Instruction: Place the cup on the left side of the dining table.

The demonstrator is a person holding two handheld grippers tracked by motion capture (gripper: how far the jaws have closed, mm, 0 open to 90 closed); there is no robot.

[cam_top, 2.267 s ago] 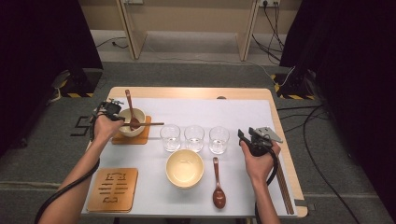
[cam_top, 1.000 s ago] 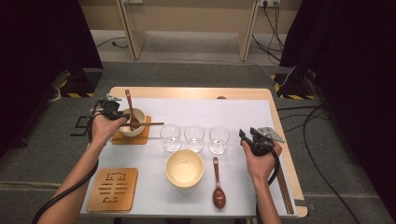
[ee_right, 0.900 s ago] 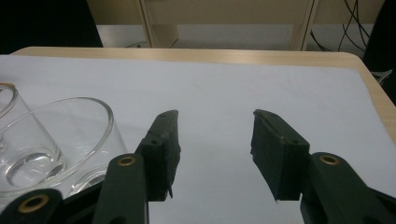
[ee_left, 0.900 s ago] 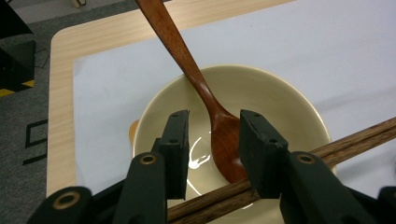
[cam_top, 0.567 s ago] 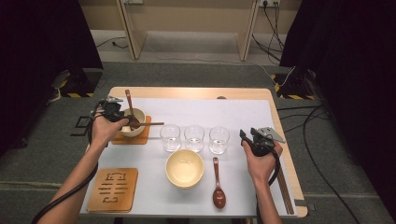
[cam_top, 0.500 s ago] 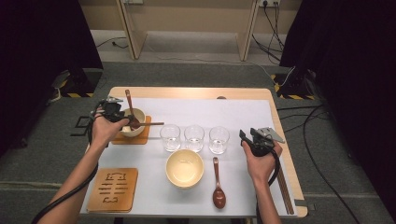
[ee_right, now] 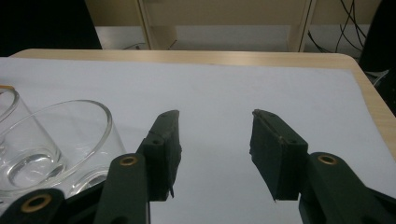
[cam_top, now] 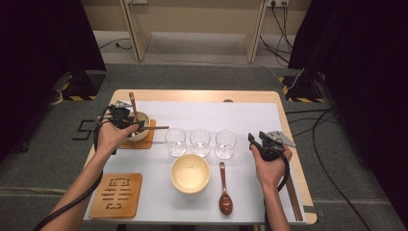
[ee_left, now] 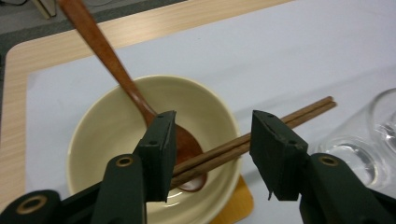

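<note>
While left fingers [ee_left: 161, 154] open, chopsticks [ee_left: 261, 133] lie released

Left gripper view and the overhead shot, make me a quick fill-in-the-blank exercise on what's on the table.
1. The chopsticks lie across the rim of the small bowl, between the open jaws of the ____ gripper.
2. Inside that bowl leans a wooden ____.
3. The number of empty glasses standing in a row is ____.
4. The small bowl stands on a wooden ____.

Missing words: left; spoon; three; coaster
</note>
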